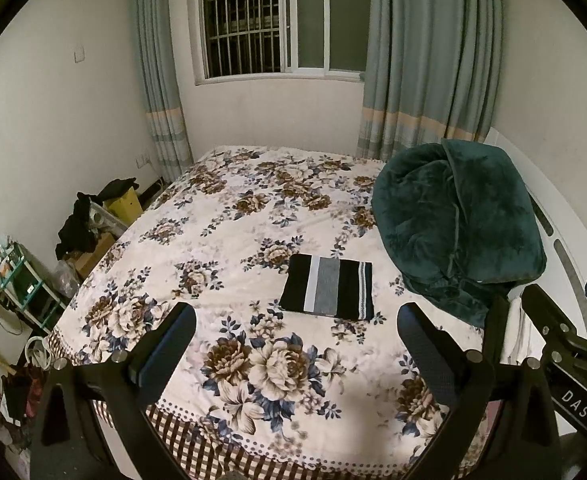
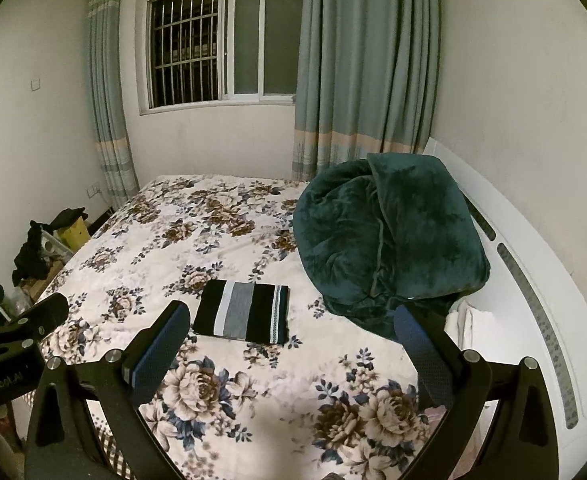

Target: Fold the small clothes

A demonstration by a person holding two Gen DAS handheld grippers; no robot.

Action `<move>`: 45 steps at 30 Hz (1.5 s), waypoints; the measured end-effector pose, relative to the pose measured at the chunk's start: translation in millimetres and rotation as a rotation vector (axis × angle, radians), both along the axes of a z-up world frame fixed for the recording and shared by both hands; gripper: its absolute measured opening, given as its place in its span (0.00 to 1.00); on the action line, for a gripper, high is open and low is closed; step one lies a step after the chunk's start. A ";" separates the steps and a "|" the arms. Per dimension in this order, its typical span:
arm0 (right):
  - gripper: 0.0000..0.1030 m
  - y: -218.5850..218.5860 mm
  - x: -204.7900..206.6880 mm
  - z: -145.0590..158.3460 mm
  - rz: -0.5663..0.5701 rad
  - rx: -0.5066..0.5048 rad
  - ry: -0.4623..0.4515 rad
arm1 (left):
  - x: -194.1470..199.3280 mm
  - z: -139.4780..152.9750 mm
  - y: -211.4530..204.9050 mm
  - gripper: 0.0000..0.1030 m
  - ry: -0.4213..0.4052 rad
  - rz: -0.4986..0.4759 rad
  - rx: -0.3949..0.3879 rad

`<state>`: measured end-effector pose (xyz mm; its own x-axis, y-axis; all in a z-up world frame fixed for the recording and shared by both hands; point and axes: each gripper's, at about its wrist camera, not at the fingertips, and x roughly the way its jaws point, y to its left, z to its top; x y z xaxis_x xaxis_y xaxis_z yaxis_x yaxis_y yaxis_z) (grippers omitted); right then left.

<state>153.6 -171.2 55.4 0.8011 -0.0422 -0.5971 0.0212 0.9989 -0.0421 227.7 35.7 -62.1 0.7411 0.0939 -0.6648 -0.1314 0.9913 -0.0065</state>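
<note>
Covering most of both views, the bed (image 1: 221, 240) with its floral quilt carries the one garment in play, and nothing lies crumpled on it waiting to be folded. Heaped at the right side of the bed, against the white headboard (image 2: 533, 264), a dark green plush blanket (image 1: 453, 220) bulks well above the quilt; it sits just beside the garment without touching it and would crowd any wide sweep to that side. Curtains (image 2: 365, 60) frame a barred window (image 1: 245, 20) on the far wall, and cluttered boxes with dark clothing (image 1: 77, 224) stand on the floor off the left edge, well apart from the work.

The striped folded cloth (image 1: 327, 290), black with grey and white bands, lies flat as a neat rectangle near the bed's middle. By the look of it the folding is done or nearly so; at most a squaring-up or setting aside is left.

The left gripper (image 1: 297, 328) hangs short of the cloth, its jaws spread wide and empty. The right gripper (image 2: 291, 332) does likewise, jaws wide, holding nothing.
</note>
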 end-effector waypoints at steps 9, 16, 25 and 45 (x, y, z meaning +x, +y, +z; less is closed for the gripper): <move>1.00 -1.0 3.0 3.5 0.004 -0.001 -0.002 | 0.8 0.4 0.7 1.00 -0.002 -0.001 0.001; 1.00 0.8 1.1 1.9 0.004 -0.002 -0.003 | 3.5 2.6 1.4 1.00 -0.002 0.000 0.002; 1.00 2.6 0.2 4.1 0.005 0.001 -0.004 | 1.1 6.3 2.7 1.00 -0.007 0.008 0.002; 1.00 7.8 3.3 10.7 0.014 0.001 -0.009 | -5.4 10.1 7.0 1.00 -0.014 0.022 0.006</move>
